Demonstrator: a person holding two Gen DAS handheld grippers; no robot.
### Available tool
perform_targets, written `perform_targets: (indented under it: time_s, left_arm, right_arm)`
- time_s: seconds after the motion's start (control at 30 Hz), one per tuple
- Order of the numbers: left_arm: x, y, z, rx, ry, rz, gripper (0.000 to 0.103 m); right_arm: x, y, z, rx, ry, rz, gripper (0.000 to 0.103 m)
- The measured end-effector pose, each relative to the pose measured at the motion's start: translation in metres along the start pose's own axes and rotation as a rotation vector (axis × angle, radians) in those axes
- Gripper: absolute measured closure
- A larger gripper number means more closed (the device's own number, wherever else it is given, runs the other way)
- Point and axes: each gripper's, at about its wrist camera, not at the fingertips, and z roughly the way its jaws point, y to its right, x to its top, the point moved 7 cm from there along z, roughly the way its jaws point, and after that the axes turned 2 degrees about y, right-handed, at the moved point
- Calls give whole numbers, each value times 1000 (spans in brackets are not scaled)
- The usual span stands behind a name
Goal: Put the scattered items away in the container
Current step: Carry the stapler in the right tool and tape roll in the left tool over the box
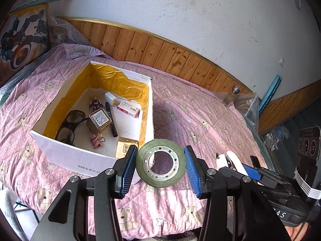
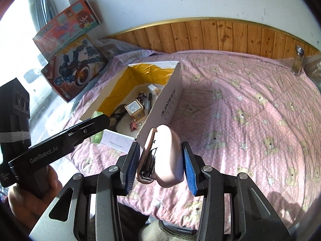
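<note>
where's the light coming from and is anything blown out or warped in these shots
Right wrist view: window at far left is blown out; the box casts a shadow rightward on the pink quilt. Left wrist view: evenly lit and sharp, the tape roll crisp. Both views: fisheye bends the wood panelling into an arc.

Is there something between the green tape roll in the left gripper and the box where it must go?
Nothing visible. The tape roll, held by the left gripper, hangs at the near corner of the box, whose top is open.
</note>
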Motion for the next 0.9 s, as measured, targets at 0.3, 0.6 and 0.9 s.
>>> perform_targets:
  time_s: [0.3, 0.6, 0.9]
  left_arm:
    - [28, -46, -18, 8, 59, -104, 54]
    - [57, -91, -25, 48, 101, -172, 54]
    - [87, -115, -17, 59, 103, -201, 54]
  right_arm:
    - [19, -32, 19, 42, -9, -68, 59]
    - [47, -53, 34, 66, 1, -118, 59]
    - [72, -64, 56, 92, -12, -152, 59]
